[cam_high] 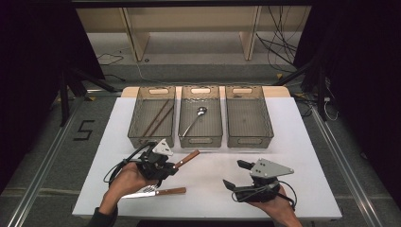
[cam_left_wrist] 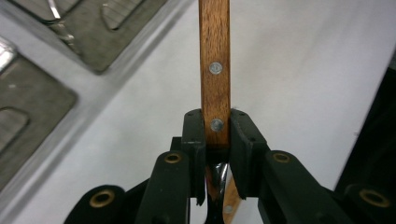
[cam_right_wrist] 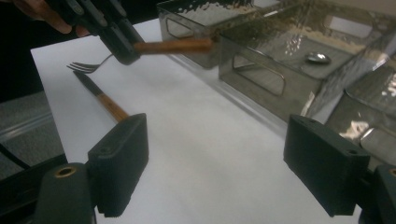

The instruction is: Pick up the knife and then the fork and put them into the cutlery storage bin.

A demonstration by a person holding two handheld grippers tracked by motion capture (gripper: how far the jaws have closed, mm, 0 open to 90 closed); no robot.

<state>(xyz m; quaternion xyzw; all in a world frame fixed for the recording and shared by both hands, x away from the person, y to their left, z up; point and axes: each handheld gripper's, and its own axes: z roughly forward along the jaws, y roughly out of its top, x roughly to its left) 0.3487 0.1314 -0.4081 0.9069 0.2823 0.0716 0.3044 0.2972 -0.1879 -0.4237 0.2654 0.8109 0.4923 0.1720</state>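
My left gripper (cam_high: 172, 167) is shut on the wooden handle of a fork (cam_high: 187, 158), low over the white table. The handle (cam_left_wrist: 215, 70) points toward the bins. In the right gripper view the fork's tines (cam_right_wrist: 79, 67) stick out behind the left gripper (cam_right_wrist: 119, 46). A wood-handled knife (cam_high: 158, 192) lies flat on the table near the person's left hand; its handle (cam_right_wrist: 111, 106) also comes into the right gripper view. My right gripper (cam_high: 235, 174) hovers at the front right, open, with nothing between its pads (cam_right_wrist: 222, 163).
Three grey mesh bins stand in a row at the back of the table. The left bin (cam_high: 137, 120) holds chopsticks (cam_high: 158, 118), the middle bin (cam_high: 201, 141) a spoon (cam_high: 195, 120), and nothing lies in the right bin (cam_high: 248, 142). Floor cables lie beyond the table.
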